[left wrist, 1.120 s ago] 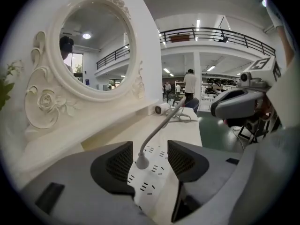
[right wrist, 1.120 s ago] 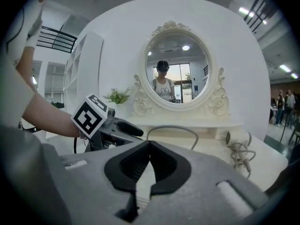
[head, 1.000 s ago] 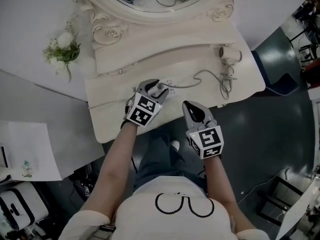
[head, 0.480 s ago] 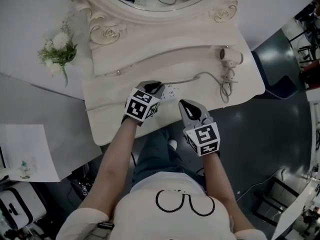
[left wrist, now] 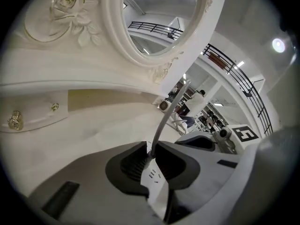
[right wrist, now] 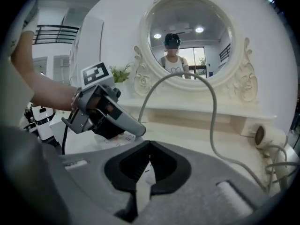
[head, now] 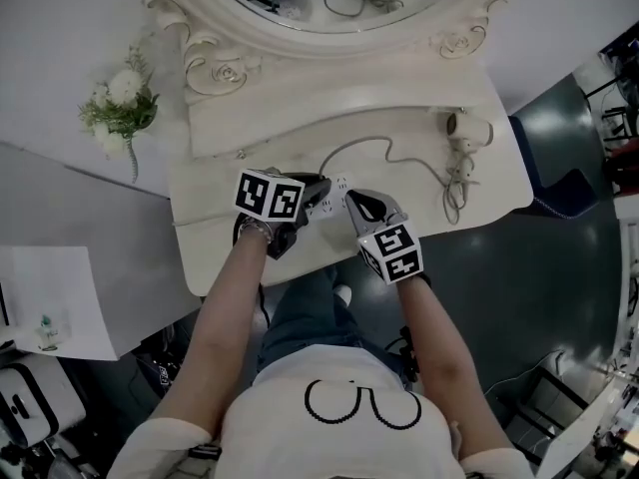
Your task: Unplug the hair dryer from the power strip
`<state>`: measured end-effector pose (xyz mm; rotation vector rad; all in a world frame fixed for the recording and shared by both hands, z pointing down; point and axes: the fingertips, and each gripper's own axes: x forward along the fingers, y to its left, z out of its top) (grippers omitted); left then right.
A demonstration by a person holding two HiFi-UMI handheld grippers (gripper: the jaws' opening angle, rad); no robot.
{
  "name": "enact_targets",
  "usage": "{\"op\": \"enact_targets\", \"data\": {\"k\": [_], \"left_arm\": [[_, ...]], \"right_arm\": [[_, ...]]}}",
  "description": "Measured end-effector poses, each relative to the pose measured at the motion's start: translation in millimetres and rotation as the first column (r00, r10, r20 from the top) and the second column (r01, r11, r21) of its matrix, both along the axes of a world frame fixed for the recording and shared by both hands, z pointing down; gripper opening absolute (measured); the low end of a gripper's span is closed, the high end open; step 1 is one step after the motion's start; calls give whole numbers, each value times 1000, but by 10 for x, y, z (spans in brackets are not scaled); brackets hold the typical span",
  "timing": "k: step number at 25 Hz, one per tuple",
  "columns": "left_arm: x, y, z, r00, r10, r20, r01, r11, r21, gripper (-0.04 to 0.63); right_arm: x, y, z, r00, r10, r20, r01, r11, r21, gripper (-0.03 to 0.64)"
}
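My left gripper (left wrist: 151, 148) is clamped on the hair dryer's plug (left wrist: 151, 154). Its dark pads stand narrowly apart with the plug between them, and they have just eased a touch wider. The white power strip (left wrist: 157, 184) lies directly under those jaws. I cannot tell whether the plug is still seated in it. The grey cord (left wrist: 161, 123) rises straight out of the grip.

My right gripper (right wrist: 150, 146) has its jaws fully together with nothing held. Its tip sits over the strip's right end, in the middle of the head view. I cannot tell whether it presses there.

The only container I see is the drawer of the dressing table (head: 215, 242). The drawer is shut, so its contents are hidden.

Only the left gripper view shows the drawer knobs (left wrist: 15, 120), at its left edge. Only the head view traces the cord's whole arc to the hair dryer (head: 465, 128), which lies at the table's right end, well apart from the strip. It also shows the flowers (head: 122, 103) at upper left and a sheet of paper (head: 45, 302) at lower left. The right gripper view alone looks into the oval mirror (right wrist: 185, 13), where a person's reflection (right wrist: 174, 65) shows.
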<state>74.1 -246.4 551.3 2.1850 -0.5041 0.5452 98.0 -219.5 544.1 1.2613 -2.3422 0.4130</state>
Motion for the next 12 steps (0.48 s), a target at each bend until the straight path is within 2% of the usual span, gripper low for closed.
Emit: {"op": "enact_targets", "data": {"k": [4,8,12], "left_arm": [[-2,-33,-1,1000,-4,-10,4,1000,-4,58],[-24,-37,3,1000,1,0,-1,1000,10,62],[-18,-30,-11,1000,16,25,-17,998,68,64]], "right_arm": [[-47,-104,257,996,-23,-85,18,998,-59,0],[-42,-95,320,998,9,-60,-13,997,-71,-2],[-64,-93,315,996,13,-86,-16,999,-44,-2]]}}
